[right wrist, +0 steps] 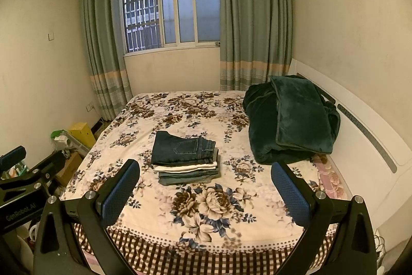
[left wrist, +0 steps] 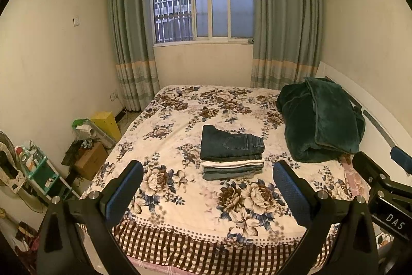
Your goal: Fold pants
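A stack of folded pants (left wrist: 232,153) (right wrist: 186,158) lies in the middle of the flowered bed (left wrist: 180,200) (right wrist: 159,202), dark blue jeans on top, a white pair and lighter denim below. My left gripper (left wrist: 207,193) hovers open above the near edge of the bed, well short of the stack, nothing between its blue pads. My right gripper (right wrist: 204,193) is open too, held at about the same height and distance, empty. The right gripper's body shows at the right edge of the left wrist view.
A dark green blanket (left wrist: 322,120) (right wrist: 291,117) is heaped at the bed's right, against the white headboard (right wrist: 365,135). Left of the bed stand a yellow box (left wrist: 106,124), a cardboard box (left wrist: 90,159) and a cluttered teal shelf (left wrist: 38,169). Curtains (left wrist: 131,43) flank the window.
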The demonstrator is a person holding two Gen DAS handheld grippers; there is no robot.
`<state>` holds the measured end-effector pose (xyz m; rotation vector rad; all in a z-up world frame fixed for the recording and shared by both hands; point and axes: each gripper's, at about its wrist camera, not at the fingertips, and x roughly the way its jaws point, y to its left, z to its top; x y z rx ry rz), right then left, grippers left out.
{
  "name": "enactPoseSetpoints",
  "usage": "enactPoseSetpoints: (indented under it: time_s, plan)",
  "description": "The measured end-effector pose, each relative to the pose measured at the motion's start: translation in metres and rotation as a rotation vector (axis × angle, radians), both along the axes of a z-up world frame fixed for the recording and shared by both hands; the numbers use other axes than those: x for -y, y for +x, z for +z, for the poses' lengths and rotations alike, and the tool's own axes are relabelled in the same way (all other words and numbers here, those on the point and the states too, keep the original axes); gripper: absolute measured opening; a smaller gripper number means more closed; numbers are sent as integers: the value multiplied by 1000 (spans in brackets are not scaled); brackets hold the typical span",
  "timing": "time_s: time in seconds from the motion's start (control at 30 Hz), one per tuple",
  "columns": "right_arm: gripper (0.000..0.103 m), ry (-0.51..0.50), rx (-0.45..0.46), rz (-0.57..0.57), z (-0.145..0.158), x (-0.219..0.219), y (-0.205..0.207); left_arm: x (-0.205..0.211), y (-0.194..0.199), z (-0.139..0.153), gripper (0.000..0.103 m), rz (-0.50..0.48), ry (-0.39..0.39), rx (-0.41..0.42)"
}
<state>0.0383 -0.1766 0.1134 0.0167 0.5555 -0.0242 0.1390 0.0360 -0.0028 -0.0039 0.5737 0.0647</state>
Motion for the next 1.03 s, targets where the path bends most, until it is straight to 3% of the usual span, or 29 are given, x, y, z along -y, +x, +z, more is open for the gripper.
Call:
enactPoseSetpoints:
  time_s: [1.03]
  plan:
    - [103, 3, 0, -1, -1, 0, 0, -4, -7, 4, 103, 7, 0, 9]
